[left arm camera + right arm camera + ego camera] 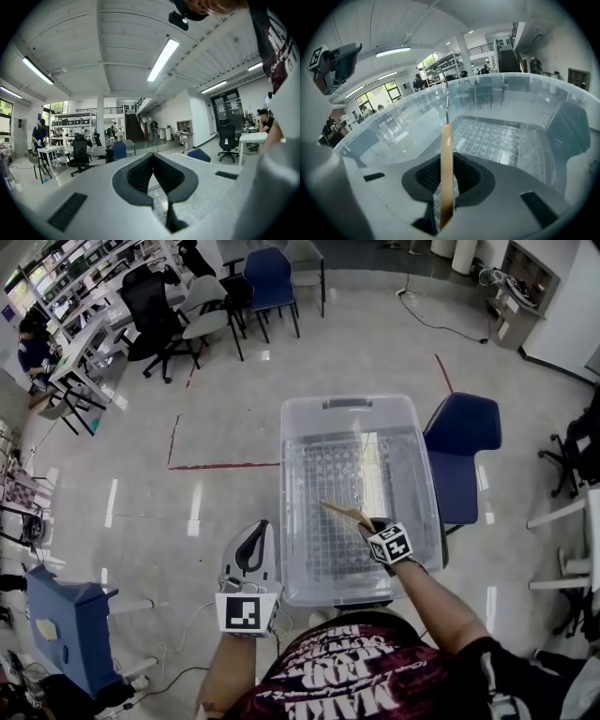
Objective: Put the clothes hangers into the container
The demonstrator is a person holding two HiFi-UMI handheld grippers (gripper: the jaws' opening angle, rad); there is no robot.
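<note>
A clear plastic container with a gridded floor stands right in front of me. My right gripper hangs over its near right part, shut on a wooden clothes hanger that points left over the container. In the right gripper view the hanger stands edge-on between the jaws of the right gripper, its metal hook rising above the container's inside. My left gripper is held just left of the container, jaws shut with nothing in them. The left gripper looks out across the room.
A blue chair stands against the container's right side. A blue box sits on the floor at the near left. Office chairs and desks fill the far left, red tape marks the floor, and a white desk is at the right.
</note>
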